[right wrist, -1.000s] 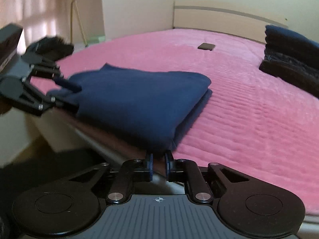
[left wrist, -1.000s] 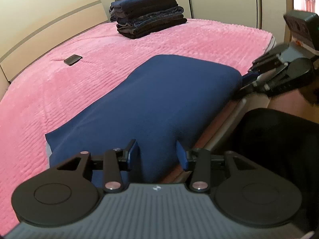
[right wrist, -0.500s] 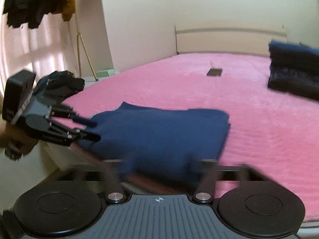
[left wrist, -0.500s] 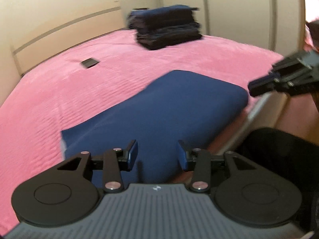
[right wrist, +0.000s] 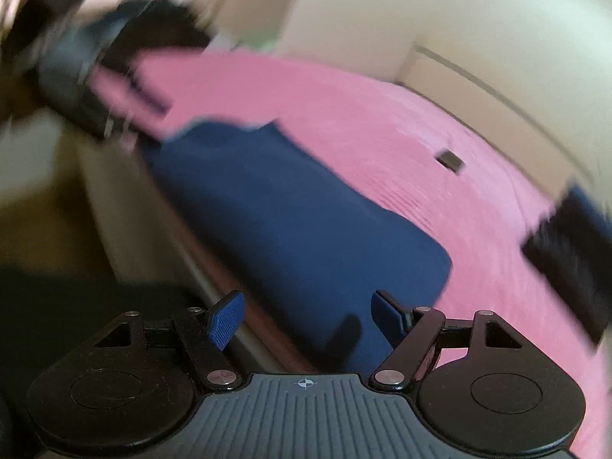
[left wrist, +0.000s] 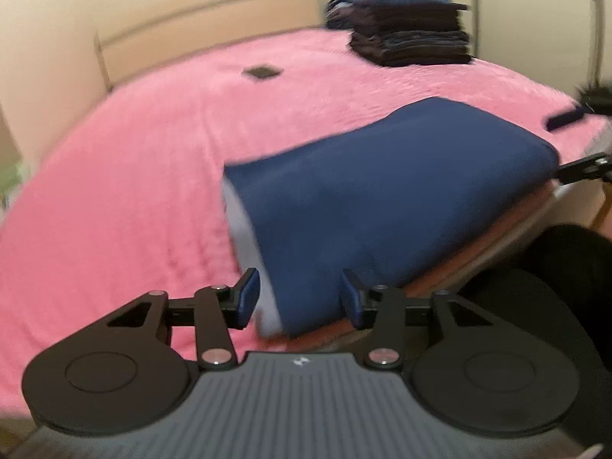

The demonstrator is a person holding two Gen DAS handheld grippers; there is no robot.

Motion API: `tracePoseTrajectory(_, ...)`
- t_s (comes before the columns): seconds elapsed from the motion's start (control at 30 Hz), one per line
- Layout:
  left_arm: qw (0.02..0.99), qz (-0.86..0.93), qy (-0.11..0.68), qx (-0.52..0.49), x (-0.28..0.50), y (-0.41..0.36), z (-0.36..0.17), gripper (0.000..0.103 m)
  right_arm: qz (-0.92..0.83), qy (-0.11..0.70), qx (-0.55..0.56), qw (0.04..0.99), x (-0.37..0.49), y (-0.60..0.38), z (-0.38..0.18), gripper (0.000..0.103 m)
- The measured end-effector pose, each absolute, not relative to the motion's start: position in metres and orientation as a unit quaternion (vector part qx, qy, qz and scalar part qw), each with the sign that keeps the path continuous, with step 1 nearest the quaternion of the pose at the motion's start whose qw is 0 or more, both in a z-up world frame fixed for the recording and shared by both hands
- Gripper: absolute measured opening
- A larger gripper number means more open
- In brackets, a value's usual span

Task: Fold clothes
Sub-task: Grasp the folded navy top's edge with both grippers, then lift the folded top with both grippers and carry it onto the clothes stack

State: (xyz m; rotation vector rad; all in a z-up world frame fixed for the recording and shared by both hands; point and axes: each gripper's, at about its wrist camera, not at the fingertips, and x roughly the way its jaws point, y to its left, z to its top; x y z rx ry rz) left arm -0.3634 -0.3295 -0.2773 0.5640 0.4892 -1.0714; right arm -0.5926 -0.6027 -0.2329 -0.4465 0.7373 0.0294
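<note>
A folded navy garment (left wrist: 375, 199) lies at the near edge of the pink bed; it also shows in the right wrist view (right wrist: 290, 222). My left gripper (left wrist: 298, 298) is open, its jaws either side of the garment's near corner, holding nothing. My right gripper (right wrist: 306, 315) is open and empty just in front of the garment's other end. The right gripper shows at the far right of the left wrist view (left wrist: 573, 145). The left gripper appears as a blur at the upper left of the right wrist view (right wrist: 80, 88).
A stack of folded dark clothes (left wrist: 405, 34) sits at the far side of the pink bedspread (left wrist: 126, 176). A small dark flat object (left wrist: 262, 72) lies near the headboard. The bed's front edge and frame (left wrist: 478, 244) run under the garment.
The right gripper has opened and let go of the garment's edge, then swung and tilted. The left gripper stayed open and shifted toward the garment's left corner. Both views are motion-blurred.
</note>
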Motion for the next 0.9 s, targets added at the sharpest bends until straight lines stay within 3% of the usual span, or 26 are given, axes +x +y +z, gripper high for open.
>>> tracePoseTrajectory(0.13, 0.782, -0.512, 0.182, 0.305, -0.385, -0.338, -0.275, 0.043, 0.037, 0.385, -0.313, 0.867, -0.570, -0.586, -0.259, 0.076)
tracePoseTrajectory(0.2, 0.771, -0.522, 0.161, 0.327, -0.397, -0.347, -0.279, 0.049, 0.035, 0.391, -0.340, 0.854, -0.565, -0.585, -0.268, 0.055)
tracePoseTrajectory(0.23, 0.765, -0.527, 0.150, 0.338, -0.402, -0.351, -0.281, 0.051, 0.034, 0.393, -0.340, 0.854, -0.562, -0.587, -0.268, 0.052)
tracePoseTrajectory(0.3, 0.752, -0.536, 0.129, 0.360, -0.413, -0.360, -0.285, 0.052, 0.033, 0.394, -0.319, 0.861, -0.559, -0.593, -0.258, 0.036)
tracePoseTrajectory(0.37, 0.739, -0.545, 0.108, 0.382, -0.424, -0.369, -0.288, 0.058, 0.032, 0.389, -0.312, 0.866, -0.559, -0.596, -0.247, 0.032)
tracePoseTrajectory(0.43, 0.726, -0.551, 0.086, 0.403, -0.435, -0.377, -0.292, 0.065, 0.031, 0.381, -0.311, 0.870, -0.559, -0.597, -0.238, 0.032)
tracePoseTrajectory(0.63, 0.705, -0.512, 0.016, 0.491, -0.447, -0.394, -0.314, 0.066, 0.031, 0.377, -0.300, 0.876, -0.560, -0.595, -0.229, 0.032)
tracePoseTrajectory(0.77, 0.684, -0.485, -0.007, 0.545, -0.446, -0.402, -0.333, 0.054, 0.028, 0.380, -0.302, 0.874, -0.565, -0.594, -0.234, 0.032)
tracePoseTrajectory(0.9, 0.663, -0.462, -0.033, 0.588, -0.438, -0.405, -0.347, 0.049, 0.021, 0.374, -0.313, 0.873, -0.571, -0.589, -0.243, 0.033)
